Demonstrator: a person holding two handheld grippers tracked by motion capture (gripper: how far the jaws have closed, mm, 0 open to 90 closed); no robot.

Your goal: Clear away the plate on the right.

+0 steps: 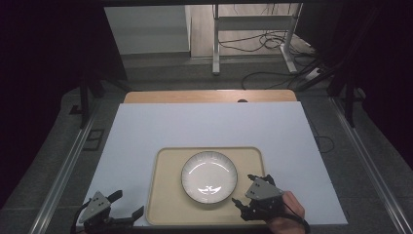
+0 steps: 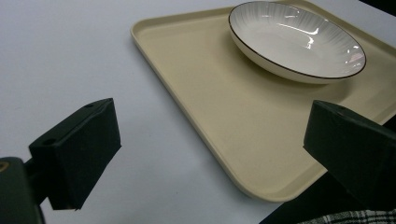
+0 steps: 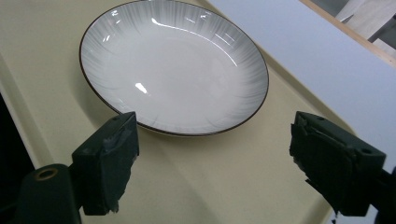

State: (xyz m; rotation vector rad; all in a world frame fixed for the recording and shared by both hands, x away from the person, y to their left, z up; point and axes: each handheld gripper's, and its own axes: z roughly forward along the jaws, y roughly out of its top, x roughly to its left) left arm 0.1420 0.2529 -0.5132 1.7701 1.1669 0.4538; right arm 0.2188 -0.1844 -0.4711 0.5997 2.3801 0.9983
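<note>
The cream tray [image 1: 165, 204] serves as the landmark: it lies on the white sheet covering the tabletop [image 1: 146, 126], near the person's edge, with its long axis running left to right across the high view and its rounded corners square to the sheet.

Left of the tray, just off its near left corner, the left tongs [image 1: 129, 204] sit low over the sheet's edge, pointing right and slightly forward toward the tray. Their jaws stand wide apart with nothing between them; in the left gripper view [image 2: 210, 144] one jaw hangs over bare white sheet and the other over the tray's near corner.

On the tray, a little right of its middle, rests a round shallow plate [image 1: 209, 176], white with fine grey rays toward the rim and a thin dark edge line. It sits upright, hollow up, and being round it has no long axis. No brand, label or writing can be read on it or on the tray.

At the tray's near right corner, the right tongs [image 1: 245, 189] point left and forward toward the plate, held by a hand [image 1: 287, 214] entering from the bottom edge. Their jaws also gape wide, holding nothing; in the right gripper view [image 3: 212, 163] they bracket the plate's near rim [image 3: 173, 70] without touching it.
</note>
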